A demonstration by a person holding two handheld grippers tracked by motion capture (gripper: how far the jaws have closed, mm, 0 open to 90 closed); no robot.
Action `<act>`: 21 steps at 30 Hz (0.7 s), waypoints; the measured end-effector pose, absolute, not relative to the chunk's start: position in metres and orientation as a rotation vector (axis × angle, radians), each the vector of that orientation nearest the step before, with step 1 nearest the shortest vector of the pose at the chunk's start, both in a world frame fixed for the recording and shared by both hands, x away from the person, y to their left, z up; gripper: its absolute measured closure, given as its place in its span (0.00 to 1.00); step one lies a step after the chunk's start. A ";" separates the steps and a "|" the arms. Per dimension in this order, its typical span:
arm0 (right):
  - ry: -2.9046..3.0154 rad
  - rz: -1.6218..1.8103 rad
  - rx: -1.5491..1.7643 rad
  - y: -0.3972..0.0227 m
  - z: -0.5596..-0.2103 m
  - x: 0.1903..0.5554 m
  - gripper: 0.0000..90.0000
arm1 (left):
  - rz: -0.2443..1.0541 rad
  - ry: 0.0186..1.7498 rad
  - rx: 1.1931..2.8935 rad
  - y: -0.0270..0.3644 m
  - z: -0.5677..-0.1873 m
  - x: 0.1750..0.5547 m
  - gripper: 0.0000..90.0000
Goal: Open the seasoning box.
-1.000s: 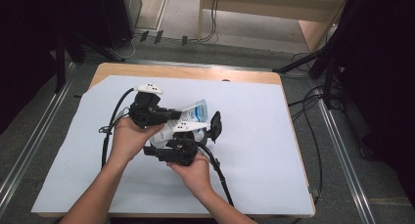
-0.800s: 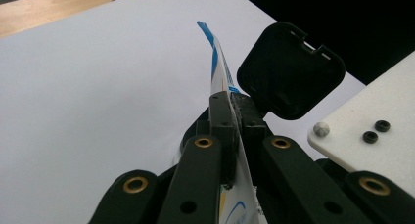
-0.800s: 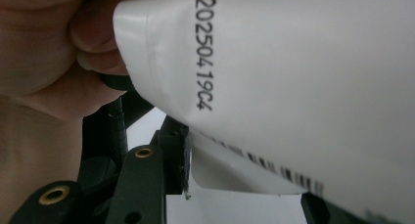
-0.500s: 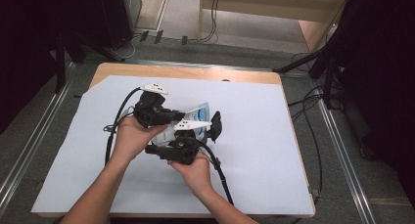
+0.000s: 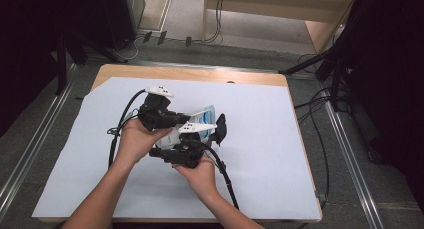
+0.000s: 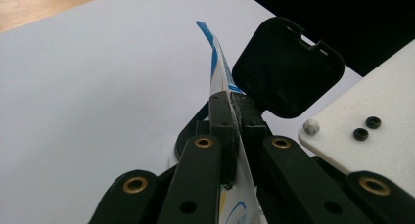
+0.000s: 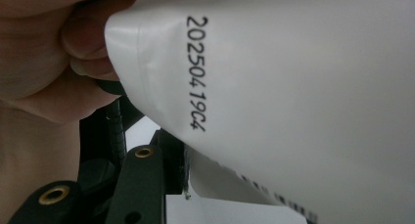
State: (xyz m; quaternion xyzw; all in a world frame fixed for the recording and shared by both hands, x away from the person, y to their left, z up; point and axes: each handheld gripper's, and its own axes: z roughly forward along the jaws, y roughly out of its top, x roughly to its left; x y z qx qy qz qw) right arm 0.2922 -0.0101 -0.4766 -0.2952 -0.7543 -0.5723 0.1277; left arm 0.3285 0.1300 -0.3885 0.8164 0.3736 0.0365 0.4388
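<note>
A white pouch with blue print (image 5: 205, 114) is held above the middle of the table between both grippers. My left gripper (image 5: 187, 118) comes in from the left and is shut on the pouch's thin edge (image 6: 219, 70), its jaws (image 6: 234, 104) pressed flat together on it. My right gripper (image 5: 210, 130) reaches up from below, its jaws standing on either side of the pouch's body. One of its square black pads (image 6: 286, 67) sits against the pouch's right face. In the right gripper view the pouch (image 7: 293, 87), with a printed date code, covers one jaw. The other finger (image 7: 147, 180) touches its lower edge.
A white sheet (image 5: 280, 154) covers the wooden table (image 5: 200, 74). The hand holding the left gripper (image 7: 39, 62) sits close beside the pouch. Cables (image 5: 225, 179) trail from both grippers toward the front edge. Dark equipment and floor cables surround the table.
</note>
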 end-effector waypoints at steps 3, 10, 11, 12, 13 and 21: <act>-2.193 -1.664 -0.860 -0.010 -0.477 0.292 0.66 | 0.091 0.928 2.029 0.130 -0.389 0.329 1.00; -2.188 -1.670 -0.862 -0.010 -0.476 0.292 0.66 | 0.090 0.925 2.032 0.130 -0.388 0.329 1.00; -2.187 -1.673 -0.861 -0.010 -0.476 0.292 0.66 | 0.085 0.924 2.035 0.130 -0.388 0.329 1.00; -2.186 -1.674 -0.860 -0.010 -0.476 0.292 0.66 | 0.083 0.927 2.035 0.129 -0.387 0.329 0.99; -2.187 -1.678 -0.857 -0.010 -0.475 0.292 0.66 | 0.082 0.924 2.041 0.129 -0.386 0.329 0.99; -2.085 -1.740 -0.875 -0.006 -0.473 0.294 0.66 | 0.086 0.922 2.031 0.133 -0.381 0.328 0.99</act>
